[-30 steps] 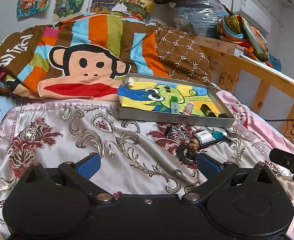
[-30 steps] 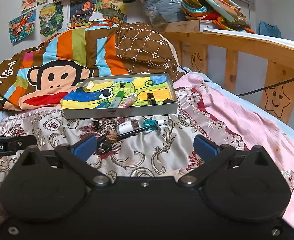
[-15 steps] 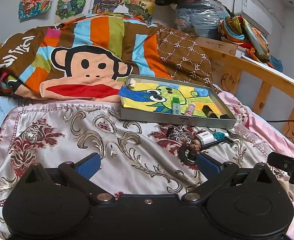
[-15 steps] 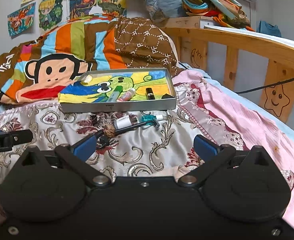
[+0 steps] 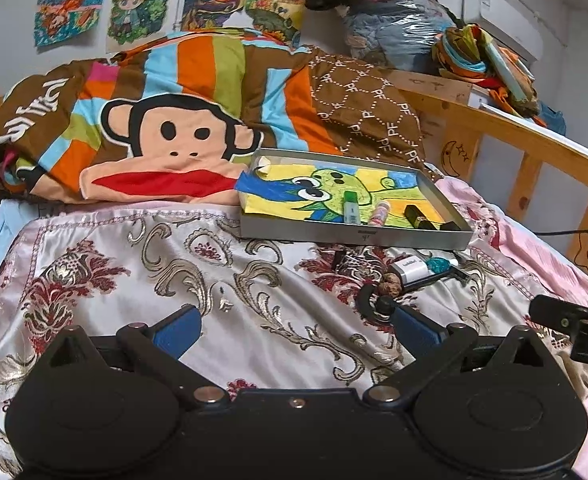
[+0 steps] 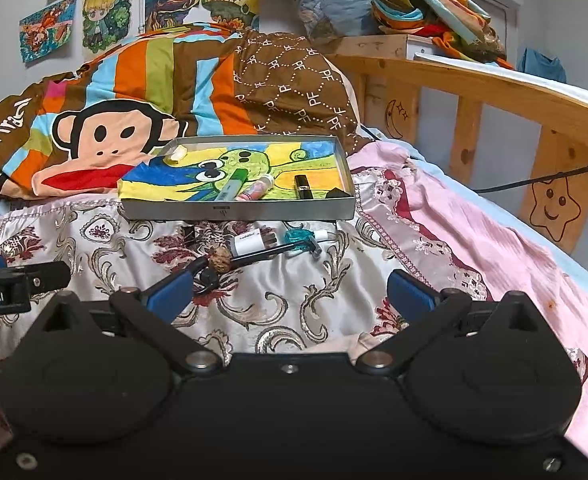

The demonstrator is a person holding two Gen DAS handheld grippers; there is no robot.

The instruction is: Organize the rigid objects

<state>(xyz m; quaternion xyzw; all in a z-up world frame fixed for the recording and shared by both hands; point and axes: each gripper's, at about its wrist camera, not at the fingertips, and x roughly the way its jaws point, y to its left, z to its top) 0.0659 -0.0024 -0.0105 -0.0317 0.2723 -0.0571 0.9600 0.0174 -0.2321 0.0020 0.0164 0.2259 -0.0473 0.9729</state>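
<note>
Walnut [image 6: 220,261] lies just ahead of right claw's [image 6: 290,294] left fingertip.

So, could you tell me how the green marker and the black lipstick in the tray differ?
The green marker is longer, green and pale, lying slanted near the tray's middle. The black lipstick is shorter, black with a gold band, lying further right. Both lie flat on the drawing, untouched by either gripper.
</note>
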